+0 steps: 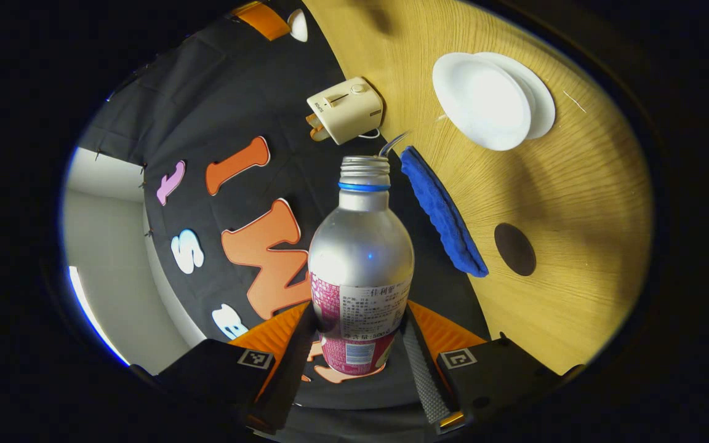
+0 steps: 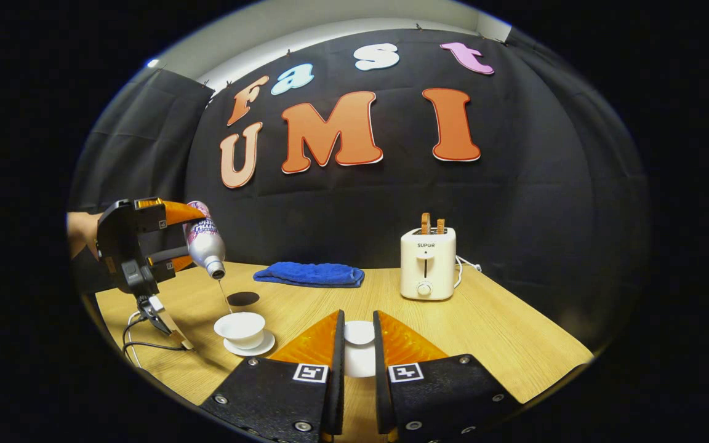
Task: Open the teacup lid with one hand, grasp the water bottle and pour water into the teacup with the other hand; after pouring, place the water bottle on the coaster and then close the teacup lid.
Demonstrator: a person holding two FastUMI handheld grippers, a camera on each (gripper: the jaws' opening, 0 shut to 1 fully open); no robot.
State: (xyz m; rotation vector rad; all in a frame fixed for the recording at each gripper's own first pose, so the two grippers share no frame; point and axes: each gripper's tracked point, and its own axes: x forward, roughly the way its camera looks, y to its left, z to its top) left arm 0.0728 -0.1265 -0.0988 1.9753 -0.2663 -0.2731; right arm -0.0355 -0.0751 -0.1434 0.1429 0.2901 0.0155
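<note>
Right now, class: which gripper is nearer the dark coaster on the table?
Left. The left gripper holds the bottle tilted above the teacup, just beside the coaster. The right gripper holds the lid farther along the table.

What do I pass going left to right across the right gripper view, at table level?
Left claw tipping the water bottle, teacup, blue towel, lid between the right claw's fingers, toaster.
</note>
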